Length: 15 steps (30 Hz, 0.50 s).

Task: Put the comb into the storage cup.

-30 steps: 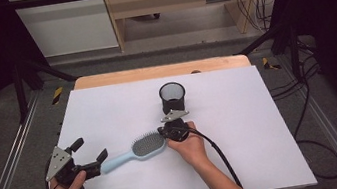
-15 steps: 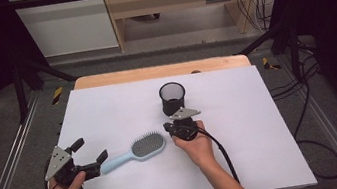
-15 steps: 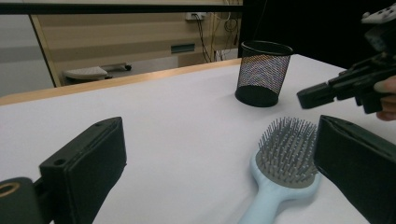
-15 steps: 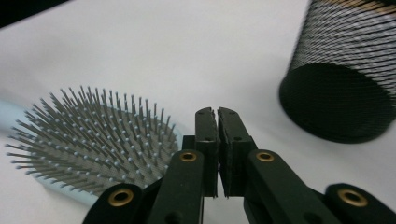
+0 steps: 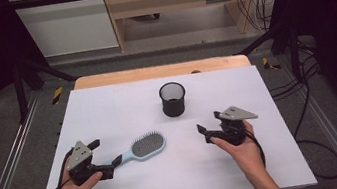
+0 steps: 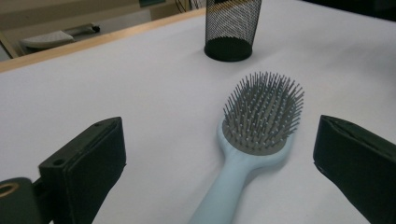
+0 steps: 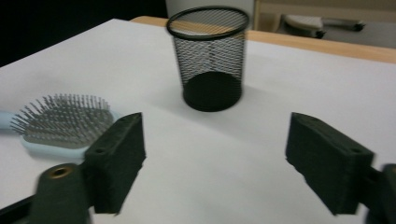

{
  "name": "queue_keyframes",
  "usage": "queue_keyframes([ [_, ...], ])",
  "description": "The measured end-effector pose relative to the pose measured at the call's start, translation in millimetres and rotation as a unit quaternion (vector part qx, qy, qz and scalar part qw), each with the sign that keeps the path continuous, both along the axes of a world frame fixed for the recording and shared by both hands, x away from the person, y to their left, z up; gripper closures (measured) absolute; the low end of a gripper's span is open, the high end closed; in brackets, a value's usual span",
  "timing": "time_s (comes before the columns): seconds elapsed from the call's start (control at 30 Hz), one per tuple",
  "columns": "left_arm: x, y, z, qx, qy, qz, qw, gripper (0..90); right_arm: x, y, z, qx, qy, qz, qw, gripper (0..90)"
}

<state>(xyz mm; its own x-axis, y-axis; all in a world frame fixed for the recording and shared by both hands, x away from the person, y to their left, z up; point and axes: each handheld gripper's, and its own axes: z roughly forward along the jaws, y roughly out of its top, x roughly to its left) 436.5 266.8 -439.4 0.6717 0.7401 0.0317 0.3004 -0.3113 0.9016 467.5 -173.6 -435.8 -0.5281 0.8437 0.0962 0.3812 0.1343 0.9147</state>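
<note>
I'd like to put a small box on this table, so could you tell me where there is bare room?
The white table is bare behind and left of the mesh cup, and along its right edge beyond the right gripper. The front left is crowded: the hairbrush lies there with the left gripper at its handle.

White table top (image 5: 107, 103) with a wooden far edge; a light-blue hairbrush (image 5: 141, 148) is laid bristles up; a black mesh cup (image 5: 173, 99) is stood upright, apart from it.
</note>
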Motion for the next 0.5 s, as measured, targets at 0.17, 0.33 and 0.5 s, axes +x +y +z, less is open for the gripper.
queue_keyframes([
  [0.17,9.5,-11.2,2.6,0.052,0.021,-0.032,0.9979,2.8,-20.4,-35.3,0.9,0.0,-0.019,-0.015,0.9997,7.0],
  [0.33,21.4,-20.8,3.3,0.104,0.047,-0.065,0.9914,6.1,-33.5,-49.2,-7.8,0.0,-0.041,-0.018,0.999,6.6],
  [0.5,32.8,-26.5,-8.7,0.146,0.083,-0.091,0.9816,13.8,-33.7,-49.9,-9.7,0.003,-0.041,-0.018,0.999,7.7],
])
